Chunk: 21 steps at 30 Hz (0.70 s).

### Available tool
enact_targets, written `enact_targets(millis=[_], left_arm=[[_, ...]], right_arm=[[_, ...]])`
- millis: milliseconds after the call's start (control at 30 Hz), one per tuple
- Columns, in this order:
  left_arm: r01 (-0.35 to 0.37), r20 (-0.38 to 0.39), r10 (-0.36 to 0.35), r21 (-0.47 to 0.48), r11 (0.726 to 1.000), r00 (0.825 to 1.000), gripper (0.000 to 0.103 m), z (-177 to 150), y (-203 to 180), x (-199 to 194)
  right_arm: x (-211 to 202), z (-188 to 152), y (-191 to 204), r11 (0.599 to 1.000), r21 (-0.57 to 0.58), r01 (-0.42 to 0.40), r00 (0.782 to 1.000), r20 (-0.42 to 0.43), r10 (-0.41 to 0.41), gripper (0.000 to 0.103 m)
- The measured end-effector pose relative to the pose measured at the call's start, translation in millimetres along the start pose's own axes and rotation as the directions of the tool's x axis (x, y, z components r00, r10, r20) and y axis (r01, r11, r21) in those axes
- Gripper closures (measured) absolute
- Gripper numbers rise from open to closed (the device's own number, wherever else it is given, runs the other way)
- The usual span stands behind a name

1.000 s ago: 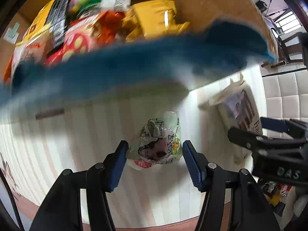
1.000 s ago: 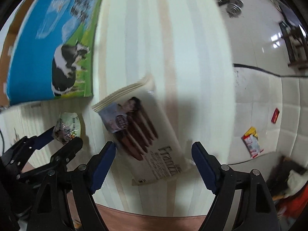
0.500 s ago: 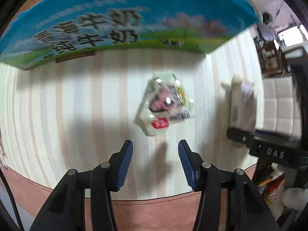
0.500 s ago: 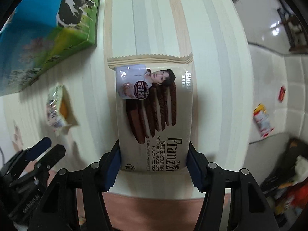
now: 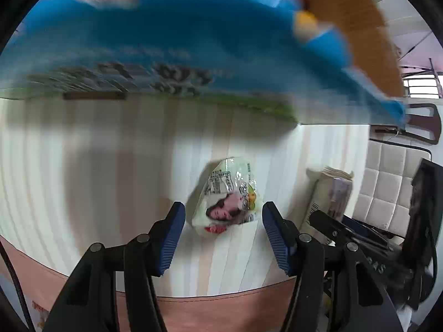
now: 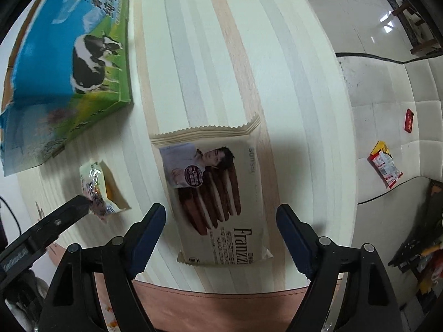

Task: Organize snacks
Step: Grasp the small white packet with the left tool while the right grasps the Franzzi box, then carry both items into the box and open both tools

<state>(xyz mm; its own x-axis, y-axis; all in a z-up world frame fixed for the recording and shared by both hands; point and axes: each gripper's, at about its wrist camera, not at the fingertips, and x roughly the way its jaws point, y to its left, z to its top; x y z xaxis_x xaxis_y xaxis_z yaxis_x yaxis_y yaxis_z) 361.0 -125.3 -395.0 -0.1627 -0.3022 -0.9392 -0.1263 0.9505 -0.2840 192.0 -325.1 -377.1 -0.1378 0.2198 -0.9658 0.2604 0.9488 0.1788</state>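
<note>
A cookie packet lies flat on the striped table, between the spread right gripper. At nine o'clock, a small pouch sits inside the spread left gripper. Slick film may slip when pinched.

Left gripper, black-framed with blue ribbed finger pads, stands with its jaws spread above the pale striped wooden tabletop. A small clear plastic snack pouch with a printed face and a red mark lies on the tabletop between the pads; contact with either cannot be judged. Beyond the pouch, a motion-blurred blue and green printed carton fills the upper field. To the right of the pouch lies a beige biscuit packet, with the black right gripper at its near end.
</note>
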Motion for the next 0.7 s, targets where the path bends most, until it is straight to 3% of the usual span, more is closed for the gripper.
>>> enact_targets(millis=[100, 133, 167, 200, 267, 333, 533, 700], left_arm=[[-0.041, 0.028, 0.041, 0.009, 0.999, 0.999, 0.047, -7.8, 4.1, -3.5], [-0.057, 0.034, 0.056, 0.027, 0.998, 0.998, 0.052, -9.0, 2.1, -3.1], [-0.060, 0.036, 0.059, 0.043, 0.997, 0.998, 0.065, -11.0, 1.1, -3.0], [-0.069, 0.035, 0.067, 0.057, 0.996, 0.997, 0.068, -12.9, -0.8, -3.3], [-0.098, 0.047, 0.095, 0.078, 0.992, 0.994, 0.068, -15.6, -4.3, -4.8], [-0.106, 0.055, 0.102, 0.085, 0.991, 0.993, 0.069, -19.1, -4.1, -7.0], [-0.117, 0.079, 0.109, 0.106, 0.987, 0.991, 0.069, -43.2, -14.6, -8.7], [-0.083, 0.089, 0.073, 0.112, 0.990, 0.993, 0.069, -71.8, -5.0, -21.2]], right_arm=[[6.1, 1.5, 2.2, 1.000, 0.012, 0.006, 1.000, -0.003, -0.006, 0.018], [7.7, 0.9, 4.2, 1.000, 0.014, 0.010, 1.000, -0.001, -0.010, 0.018], [13.2, 6.4, -3.4, 1.000, 0.013, 0.016, 1.000, -0.003, -0.016, 0.018], [14.2, 7.0, -1.9, 1.000, 0.011, 0.027, 1.000, 0.003, -0.027, 0.019], [14.6, 6.0, 1.6, 0.998, 0.002, 0.063, 0.998, 0.024, -0.063, 0.026], [8.5, 2.3, 12.9, 0.996, -0.017, 0.086, 0.995, 0.053, -0.084, 0.041], [10.6, -10.1, 14.2, 0.997, -0.035, 0.074, 0.995, 0.066, -0.071, 0.042], [6.1, -27.9, 8.9, 0.999, -0.042, 0.003, 0.998, 0.069, -0.001, 0.042]])
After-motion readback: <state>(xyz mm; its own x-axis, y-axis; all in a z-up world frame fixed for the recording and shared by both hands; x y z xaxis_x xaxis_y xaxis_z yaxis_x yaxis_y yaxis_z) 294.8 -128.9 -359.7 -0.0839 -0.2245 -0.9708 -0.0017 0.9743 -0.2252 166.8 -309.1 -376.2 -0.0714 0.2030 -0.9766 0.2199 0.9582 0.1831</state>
